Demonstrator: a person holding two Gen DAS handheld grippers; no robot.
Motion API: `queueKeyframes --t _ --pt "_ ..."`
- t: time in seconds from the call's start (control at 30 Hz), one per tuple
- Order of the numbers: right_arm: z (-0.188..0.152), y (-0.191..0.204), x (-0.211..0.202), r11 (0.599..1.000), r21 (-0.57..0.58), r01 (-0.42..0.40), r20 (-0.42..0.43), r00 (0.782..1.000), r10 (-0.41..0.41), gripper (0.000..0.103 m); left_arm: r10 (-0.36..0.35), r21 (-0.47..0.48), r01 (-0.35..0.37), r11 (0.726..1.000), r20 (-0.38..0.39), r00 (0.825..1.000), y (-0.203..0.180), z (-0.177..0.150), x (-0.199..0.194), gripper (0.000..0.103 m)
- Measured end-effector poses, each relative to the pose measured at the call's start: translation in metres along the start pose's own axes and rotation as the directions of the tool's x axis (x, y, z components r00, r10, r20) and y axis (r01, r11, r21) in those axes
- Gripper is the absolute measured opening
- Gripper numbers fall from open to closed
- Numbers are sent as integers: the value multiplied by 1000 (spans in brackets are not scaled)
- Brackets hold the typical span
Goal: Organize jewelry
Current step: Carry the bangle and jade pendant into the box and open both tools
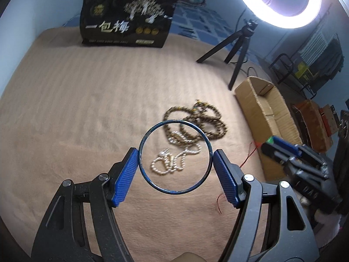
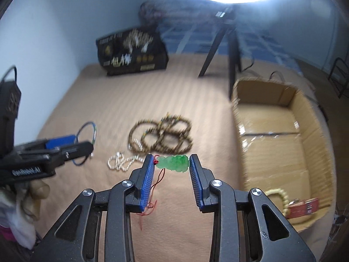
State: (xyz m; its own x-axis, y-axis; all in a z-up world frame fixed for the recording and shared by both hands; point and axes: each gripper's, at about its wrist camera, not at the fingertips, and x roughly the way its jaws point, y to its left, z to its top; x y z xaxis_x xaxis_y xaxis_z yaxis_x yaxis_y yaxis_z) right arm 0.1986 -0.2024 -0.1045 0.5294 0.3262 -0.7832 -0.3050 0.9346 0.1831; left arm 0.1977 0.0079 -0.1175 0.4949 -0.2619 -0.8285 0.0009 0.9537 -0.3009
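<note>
My left gripper (image 1: 175,159) is shut on a thin blue bangle (image 1: 205,135), held by its two sides above the tan blanket; it also shows in the right wrist view (image 2: 87,131). My right gripper (image 2: 171,162) is shut on a green jade pendant (image 2: 174,163) whose red cord (image 2: 150,207) hangs down. A white pearl necklace (image 1: 172,159) (image 2: 121,162) and a brown bead necklace (image 1: 196,120) (image 2: 161,135) lie on the blanket in front of both grippers. The right gripper (image 1: 296,163) shows at the right of the left wrist view.
An open cardboard box (image 2: 281,144) (image 1: 268,118) stands at the right; it holds a yellowish bead bracelet (image 2: 281,198) and a red item (image 2: 303,207). A black printed bag (image 1: 126,19) stands at the back. A ring light on a tripod (image 1: 235,50) stands behind the box.
</note>
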Motion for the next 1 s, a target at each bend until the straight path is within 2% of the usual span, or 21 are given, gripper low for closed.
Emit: queueKeyframes --t 0.23,0.37,0.5,0.7,1.0 --pt "11 -36 -41 993 113 25 144 989 -41 31 -41 17 41 999 25 999 -23 6 -6 72" --pt "17 -68 -67 979 200 44 220 972 -89 31 -61 48 59 997 39 997 -41 8 -8 72" --pt "19 -90 -86 966 233 111 264 949 -173 31 -78 89 73 993 50 996 -59 8 -9 72" --pt "13 -124 -88 945 286 159 239 943 -231 31 -111 127 103 987 55 992 -87 12 -6 72" --pt "4 -153 -83 931 291 222 186 941 -283 31 -143 243 126 962 53 988 -149 21 16 72"
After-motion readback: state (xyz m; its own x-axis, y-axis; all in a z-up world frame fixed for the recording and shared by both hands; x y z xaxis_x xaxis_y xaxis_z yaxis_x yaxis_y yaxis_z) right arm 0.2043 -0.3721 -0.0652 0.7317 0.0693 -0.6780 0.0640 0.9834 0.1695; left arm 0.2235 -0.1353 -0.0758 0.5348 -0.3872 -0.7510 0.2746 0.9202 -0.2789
